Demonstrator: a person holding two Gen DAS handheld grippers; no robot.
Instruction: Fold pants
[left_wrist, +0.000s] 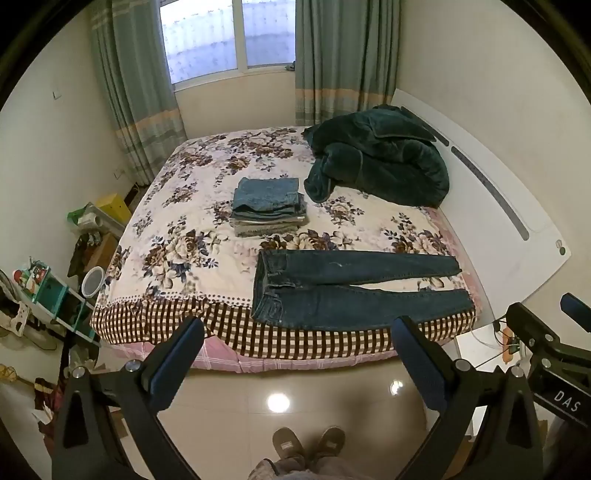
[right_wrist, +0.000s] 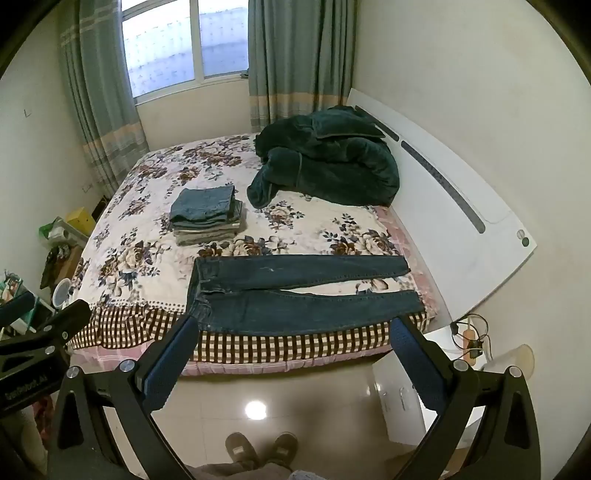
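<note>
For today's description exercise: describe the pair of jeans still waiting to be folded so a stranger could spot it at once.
Start at the bed with the flowered cover. Along its near edge lies a dark blue pair of jeans, spread flat, waistband left, legs pointing right. Unlike the folded stack behind it, it is unfolded.

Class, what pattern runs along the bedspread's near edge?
A brown-and-white check on the bedspread's near edge, clearest in the right wrist view.

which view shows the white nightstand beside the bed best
The right wrist view. There the nightstand shows its top and front doors, between the bed and the right gripper's finger. The left wrist view catches only a corner of its top, largely hidden behind the grippers.
</note>
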